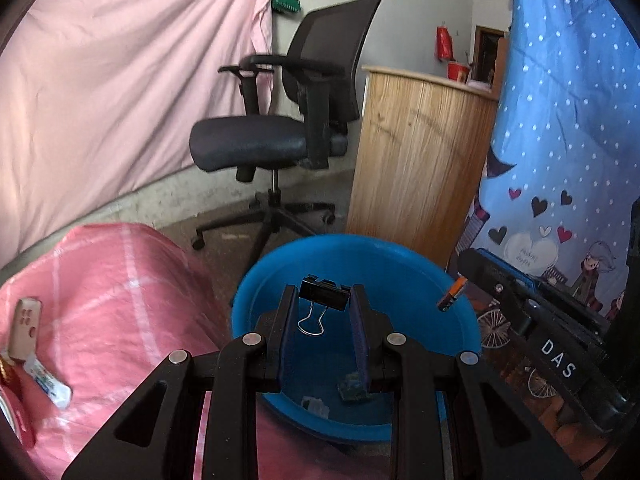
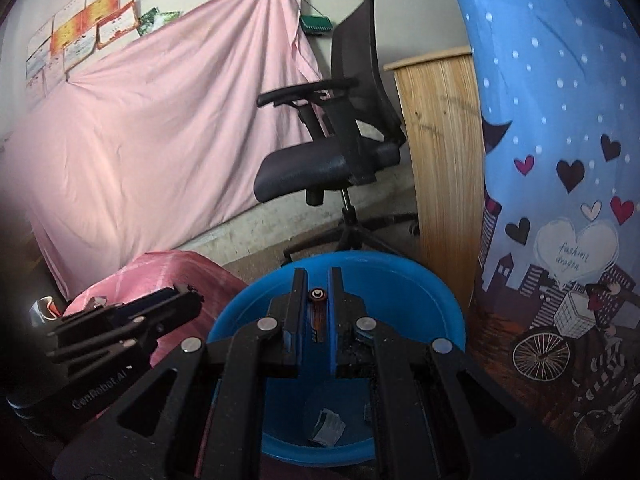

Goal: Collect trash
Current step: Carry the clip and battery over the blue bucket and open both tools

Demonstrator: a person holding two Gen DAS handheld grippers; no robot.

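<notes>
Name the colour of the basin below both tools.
Blue basin; it shows best in the left wrist view.

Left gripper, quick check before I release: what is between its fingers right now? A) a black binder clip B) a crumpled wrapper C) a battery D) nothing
A: in the left wrist view the left gripper is shut on a black binder clip, its wire handle hanging down over the blue basin; the battery sits in the right gripper.
</notes>
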